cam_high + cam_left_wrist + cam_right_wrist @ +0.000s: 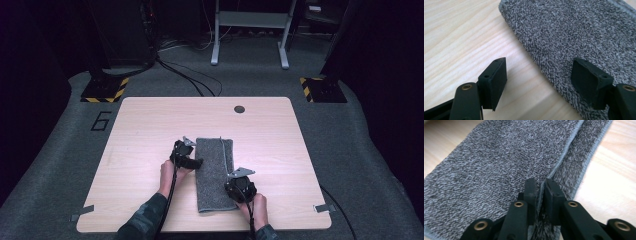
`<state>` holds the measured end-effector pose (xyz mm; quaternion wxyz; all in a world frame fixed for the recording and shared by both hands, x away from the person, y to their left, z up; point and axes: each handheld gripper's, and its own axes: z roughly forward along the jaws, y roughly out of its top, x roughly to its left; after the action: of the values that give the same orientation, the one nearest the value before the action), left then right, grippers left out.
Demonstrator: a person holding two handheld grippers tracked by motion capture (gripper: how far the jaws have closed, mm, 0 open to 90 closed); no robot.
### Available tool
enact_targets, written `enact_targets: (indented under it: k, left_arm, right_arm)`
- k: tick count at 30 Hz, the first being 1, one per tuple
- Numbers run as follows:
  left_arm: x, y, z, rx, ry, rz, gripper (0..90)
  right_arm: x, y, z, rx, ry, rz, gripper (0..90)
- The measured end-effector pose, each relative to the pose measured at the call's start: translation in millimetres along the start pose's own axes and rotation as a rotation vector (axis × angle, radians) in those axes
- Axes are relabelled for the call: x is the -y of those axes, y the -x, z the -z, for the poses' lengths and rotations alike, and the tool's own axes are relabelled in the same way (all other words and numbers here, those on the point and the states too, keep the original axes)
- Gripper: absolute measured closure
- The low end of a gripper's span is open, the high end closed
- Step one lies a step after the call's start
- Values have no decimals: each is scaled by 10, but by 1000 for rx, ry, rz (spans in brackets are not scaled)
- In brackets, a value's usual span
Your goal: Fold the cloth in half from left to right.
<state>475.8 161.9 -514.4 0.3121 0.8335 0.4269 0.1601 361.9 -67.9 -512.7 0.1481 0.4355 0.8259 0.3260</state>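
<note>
With the folded towel (215,172) lying mid-table (150,125), our right hand-held gripper (541,185) pinches what seems only its top hem, so it may slip free, while the left hand-held gripper (539,80) straddles the towel's edge, spread.

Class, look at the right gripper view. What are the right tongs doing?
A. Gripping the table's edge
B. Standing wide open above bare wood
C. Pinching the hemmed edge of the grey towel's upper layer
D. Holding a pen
C: in the right gripper view the right tongs have their two jaws closed together with the hemmed edge of the folded grey towel between them, on the wooden table.
</note>
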Motion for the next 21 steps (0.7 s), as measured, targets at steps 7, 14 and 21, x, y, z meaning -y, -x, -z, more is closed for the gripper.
enact_targets:
  k: [7, 14, 21]
  left_arm:
    - [96, -35, 81, 15, 0, -11, 275]
    - [89, -82, 117, 46, 27, 0, 247]
    - [0, -192, 134, 37, 41, 33, 205]
  right_arm:
    - [87, -125, 92, 49, 13, -30, 878]
    - [16, 15, 176, 6, 54, -31, 660]
    - [-277, 290, 99, -25, 49, -71, 400]
